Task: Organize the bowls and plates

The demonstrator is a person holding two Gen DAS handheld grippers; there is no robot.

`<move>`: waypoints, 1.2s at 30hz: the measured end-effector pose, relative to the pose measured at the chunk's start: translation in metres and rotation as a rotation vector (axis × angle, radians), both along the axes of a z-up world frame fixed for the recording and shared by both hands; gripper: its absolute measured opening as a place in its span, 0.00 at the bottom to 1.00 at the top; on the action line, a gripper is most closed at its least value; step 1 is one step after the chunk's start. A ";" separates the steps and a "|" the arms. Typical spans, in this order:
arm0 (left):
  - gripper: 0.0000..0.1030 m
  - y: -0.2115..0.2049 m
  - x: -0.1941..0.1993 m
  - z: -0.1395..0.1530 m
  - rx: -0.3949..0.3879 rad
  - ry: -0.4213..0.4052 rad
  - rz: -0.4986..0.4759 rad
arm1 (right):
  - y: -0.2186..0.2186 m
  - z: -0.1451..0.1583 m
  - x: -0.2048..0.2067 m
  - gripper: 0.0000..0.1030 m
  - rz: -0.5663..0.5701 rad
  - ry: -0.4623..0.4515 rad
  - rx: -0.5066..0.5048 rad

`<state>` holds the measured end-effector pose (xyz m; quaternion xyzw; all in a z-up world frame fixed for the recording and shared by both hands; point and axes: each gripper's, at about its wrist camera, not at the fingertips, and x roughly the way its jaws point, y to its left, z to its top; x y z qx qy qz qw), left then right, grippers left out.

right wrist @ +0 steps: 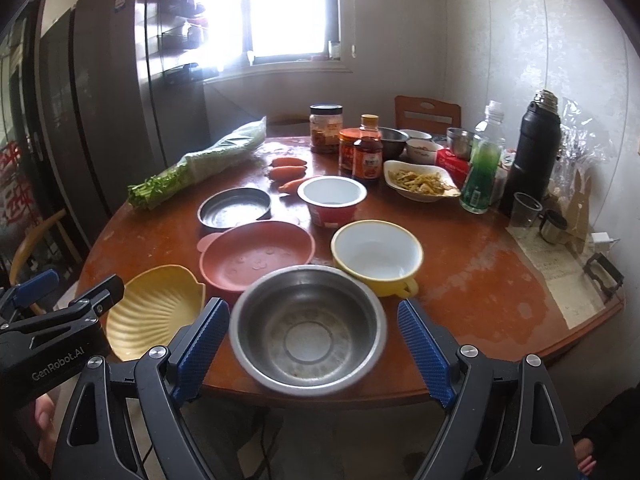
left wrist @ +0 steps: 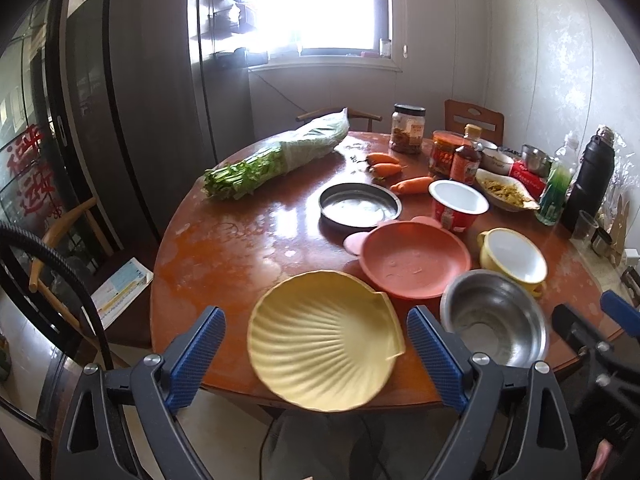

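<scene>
So far: nothing stacked; every dish sits apart on the round table (right wrist: 480,280)
Left gripper (left wrist: 316,354): jaws wide, astride the yellow shell plate (left wrist: 324,340) at the near edge; holding nothing
Right gripper (right wrist: 313,344): jaws wide, framing the steel bowl (right wrist: 308,326); holding nothing
Left to do: pink plate (right wrist: 256,258), metal pan (right wrist: 234,208), yellow-rimmed bowl (right wrist: 376,254), red cup (right wrist: 332,200) ungathered
Writing: "GenRobot.AI" on the left gripper's body; jar labels unreadable

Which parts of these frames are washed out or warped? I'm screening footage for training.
Left wrist view: the window is blown out, glare streaks the table, fisheye bends the walls. Right wrist view: the window is also overexposed, and the steel bowl looks slightly soft at its rim.
</scene>
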<state>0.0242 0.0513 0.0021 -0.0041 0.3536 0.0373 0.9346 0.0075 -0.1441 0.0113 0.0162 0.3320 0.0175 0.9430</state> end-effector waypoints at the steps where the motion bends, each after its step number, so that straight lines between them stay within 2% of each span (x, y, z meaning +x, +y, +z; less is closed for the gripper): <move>1: 0.87 0.005 0.001 -0.002 0.003 0.005 0.006 | 0.002 0.000 0.001 0.85 0.011 0.001 0.011; 6: 0.86 0.038 0.007 -0.014 -0.009 0.038 0.047 | 0.018 -0.004 0.009 0.85 0.066 0.026 0.049; 10: 0.84 0.059 0.013 -0.026 -0.026 0.066 0.064 | 0.035 -0.010 0.016 0.85 0.098 0.048 0.042; 15: 0.80 0.071 0.021 -0.043 -0.039 0.100 0.011 | 0.060 -0.017 0.023 0.85 0.149 0.066 0.056; 19: 0.80 0.078 0.027 -0.053 -0.079 0.114 -0.052 | 0.078 -0.025 0.028 0.85 0.193 0.089 0.071; 25: 0.80 0.084 0.037 -0.064 -0.055 0.118 -0.093 | 0.092 -0.043 0.038 0.85 0.214 0.147 0.105; 28: 0.80 0.085 0.041 -0.069 -0.068 0.132 -0.119 | 0.098 -0.051 0.042 0.84 0.239 0.180 0.146; 32: 0.80 0.083 0.047 -0.075 -0.077 0.147 -0.166 | 0.106 -0.059 0.048 0.84 0.228 0.196 0.100; 34: 0.79 0.083 0.051 -0.079 -0.087 0.160 -0.178 | 0.107 -0.063 0.051 0.78 0.227 0.207 0.104; 36: 0.73 0.084 0.055 -0.083 -0.107 0.174 -0.186 | 0.108 -0.067 0.055 0.76 0.234 0.224 0.115</move>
